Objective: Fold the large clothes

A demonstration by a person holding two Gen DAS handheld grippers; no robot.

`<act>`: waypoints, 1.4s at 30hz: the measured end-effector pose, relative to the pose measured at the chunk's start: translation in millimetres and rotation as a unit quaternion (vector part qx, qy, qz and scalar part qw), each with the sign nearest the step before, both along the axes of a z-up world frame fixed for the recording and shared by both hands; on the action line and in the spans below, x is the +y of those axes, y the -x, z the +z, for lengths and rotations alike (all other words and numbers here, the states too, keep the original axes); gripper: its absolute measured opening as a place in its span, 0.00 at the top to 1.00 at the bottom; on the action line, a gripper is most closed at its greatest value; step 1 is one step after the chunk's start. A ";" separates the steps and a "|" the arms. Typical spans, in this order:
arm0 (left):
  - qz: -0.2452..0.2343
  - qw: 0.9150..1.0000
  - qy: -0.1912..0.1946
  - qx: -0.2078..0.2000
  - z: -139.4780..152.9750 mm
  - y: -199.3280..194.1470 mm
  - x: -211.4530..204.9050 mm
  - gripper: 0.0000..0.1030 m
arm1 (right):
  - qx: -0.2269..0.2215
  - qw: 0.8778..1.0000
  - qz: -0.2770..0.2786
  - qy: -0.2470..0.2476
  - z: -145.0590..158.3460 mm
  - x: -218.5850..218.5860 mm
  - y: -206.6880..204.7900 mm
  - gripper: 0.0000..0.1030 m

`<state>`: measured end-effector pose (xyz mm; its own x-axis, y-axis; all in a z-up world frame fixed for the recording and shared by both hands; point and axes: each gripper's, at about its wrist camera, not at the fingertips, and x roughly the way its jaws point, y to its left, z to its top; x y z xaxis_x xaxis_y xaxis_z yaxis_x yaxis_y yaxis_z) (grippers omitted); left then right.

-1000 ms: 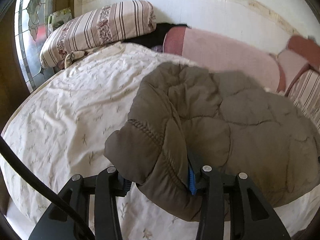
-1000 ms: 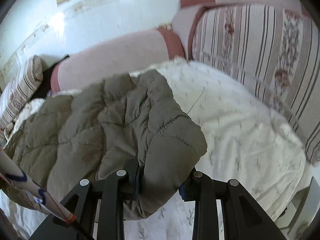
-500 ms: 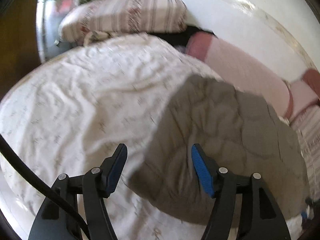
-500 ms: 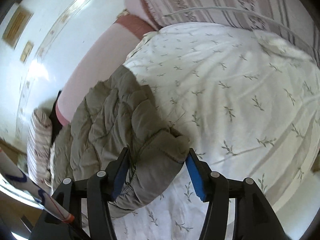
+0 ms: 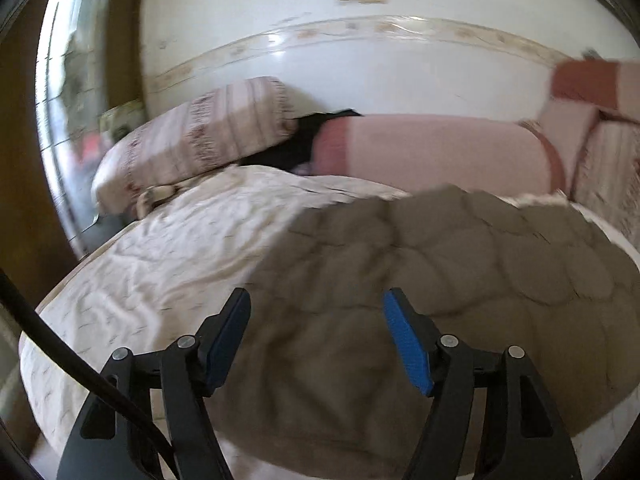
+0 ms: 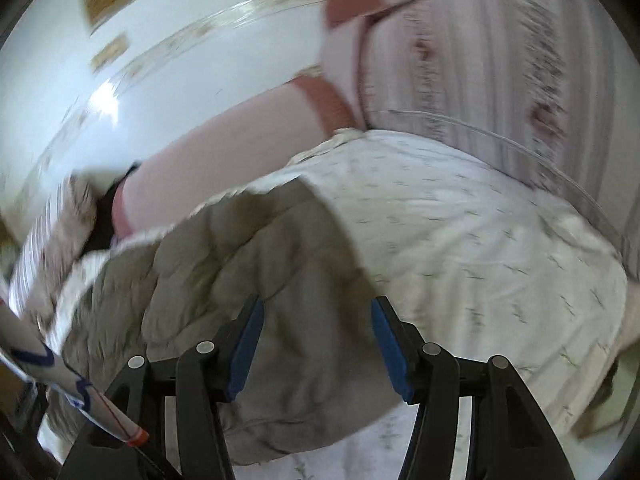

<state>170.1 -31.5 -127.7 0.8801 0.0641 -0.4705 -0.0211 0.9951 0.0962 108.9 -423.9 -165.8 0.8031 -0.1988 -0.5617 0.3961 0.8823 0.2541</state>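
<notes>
Through the left wrist camera I see my left gripper (image 5: pixel 316 312) with its jaws spread apart, having just been opening; nothing is pinched between them. Its blue pads (image 5: pixel 408 346) hang above the jacket (image 5: pixel 420 280), clear of the fabric. The jacket is an olive quilted one, lying flat on the bed (image 5: pixel 160 256), filling the near right part of this view. The bed's white leaf-print cover stretches away to the left. At the far left a striped pillow (image 5: pixel 200 140) leans by the wall (image 5: pixel 380 64). A long pink bolster (image 5: pixel 440 148) lies along the far edge of the bed, with something black tucked between it and the pillow. The picture is blurred, so finer detail is lost.

Through the right wrist camera my right gripper (image 6: pixel 316 316) also stands with jaws parted, having just been opening, and holds nothing. The jacket (image 6: pixel 248 264) lies below and left of the pads, its right edge running between them. White bed cover (image 6: pixel 480 224) spreads to the right. A striped cushion (image 6: pixel 480 60) stands at the far right, the pink bolster (image 6: pixel 224 148) lies along the far side. A white tube with blue marks (image 6: pixel 60 372) crosses the near left corner.
</notes>
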 end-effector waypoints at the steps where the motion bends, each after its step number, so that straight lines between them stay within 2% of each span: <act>1: -0.006 1.000 -0.007 0.005 -4.2 -3.0 -7.4 0.32 | 0.006 1.000 0.009 0.009 -1.9 7.5 -5.7 0.41; 7: -0.010 0.999 -0.033 0.041 -25.6 -27.0 -27.7 0.29 | 0.031 0.997 0.059 0.037 -13.9 43.4 -30.4 0.41; 12: -0.005 0.998 -0.026 0.057 -37.3 -34.1 -26.6 0.26 | 0.037 0.993 0.085 0.067 -21.3 77.9 -50.2 0.41; 18: -0.006 0.998 -0.023 0.064 -39.9 -35.4 -23.6 0.26 | 0.078 0.990 0.076 0.088 -42.4 98.3 -73.2 0.39; 26: -0.006 0.997 -0.025 0.068 -41.6 -37.0 -24.2 0.25 | 0.090 0.986 0.079 0.113 -49.3 101.4 -76.2 0.36; 30: -0.007 0.997 -0.022 0.069 -41.8 -37.5 -24.0 0.25 | 0.067 0.991 0.084 0.083 -39.0 88.6 -65.5 0.38; 34: -0.006 0.997 -0.020 0.070 -42.4 -38.5 -24.0 0.25 | 0.036 0.996 0.010 0.081 -22.4 52.0 -45.0 0.38; 36: -0.004 0.997 -0.020 0.070 -42.9 -38.9 -24.4 0.25 | 0.054 0.995 -0.037 0.075 -24.9 28.3 -40.2 0.38; 37: -0.004 0.997 -0.020 0.070 -43.2 -39.1 -24.6 0.25 | 0.060 0.995 -0.050 0.059 -28.2 18.8 -38.4 0.41; 40: -0.006 0.997 -0.022 0.069 -43.1 -38.9 -24.3 0.25 | 0.081 0.995 -0.049 -0.006 -43.0 -2.8 -40.2 0.41; 42: -0.006 0.997 -0.024 0.069 -43.5 -38.4 -24.7 0.25 | 0.101 0.994 -0.039 -0.018 -52.1 -4.0 -46.2 0.40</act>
